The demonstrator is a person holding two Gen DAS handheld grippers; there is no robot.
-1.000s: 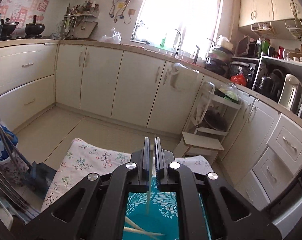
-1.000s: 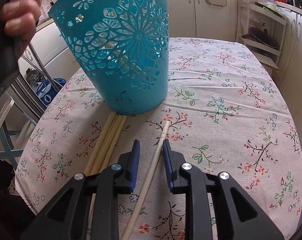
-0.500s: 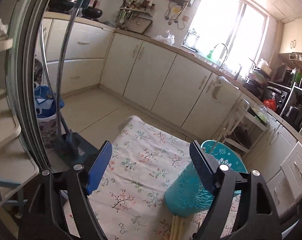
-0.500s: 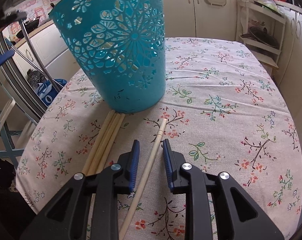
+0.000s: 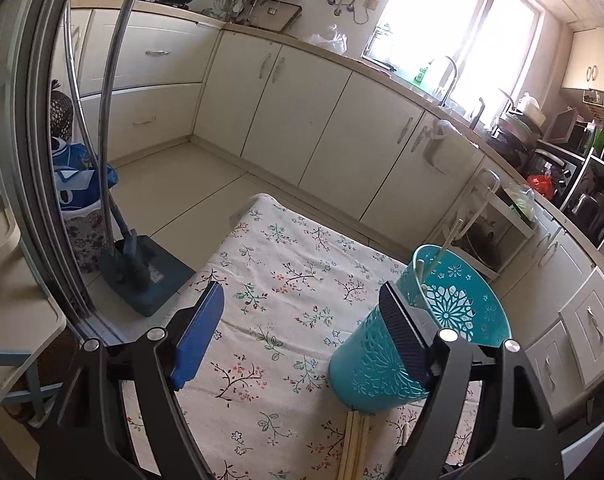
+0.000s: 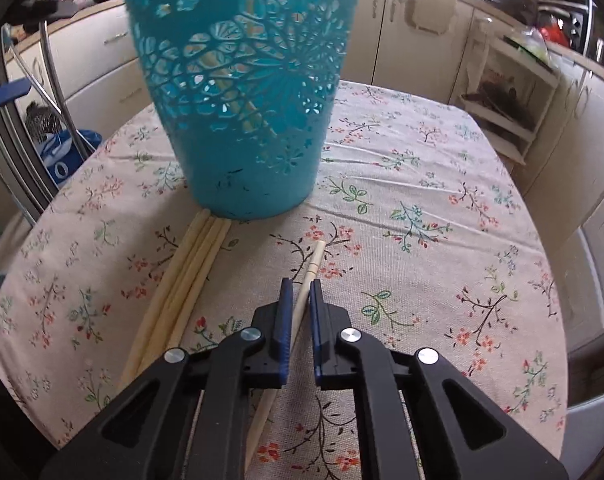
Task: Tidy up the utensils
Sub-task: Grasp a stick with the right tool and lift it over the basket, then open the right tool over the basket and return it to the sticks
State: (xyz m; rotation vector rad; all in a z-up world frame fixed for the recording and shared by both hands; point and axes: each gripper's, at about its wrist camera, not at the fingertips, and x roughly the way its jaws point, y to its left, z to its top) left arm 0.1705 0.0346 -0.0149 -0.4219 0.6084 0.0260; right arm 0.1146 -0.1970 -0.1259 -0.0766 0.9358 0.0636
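Note:
A teal cut-out utensil holder [image 5: 362,372] [image 6: 241,100] stands on the floral tablecloth [image 6: 422,200], with pale chopsticks [image 5: 448,246] leaning inside it. My left gripper [image 5: 299,292] hangs open above the cloth, left of the holder, with nothing between its pads. A bundle of loose chopsticks [image 6: 189,272] [image 5: 356,440] lies against the holder's base. Just right of the bundle lies a single chopstick [image 6: 314,264], and my right gripper [image 6: 299,284] is shut on it, low over the cloth.
A blue dustpan with a long metal handle [image 5: 145,276] and a blue bag [image 5: 77,188] stand on the floor left of the table. A white shelf cart [image 6: 510,96] and cream cabinets [image 5: 285,112] sit beyond the far edge.
My left gripper let go of a chopstick over the holder, opened wide and drew back to the left. My right gripper closed on the single chopstick.

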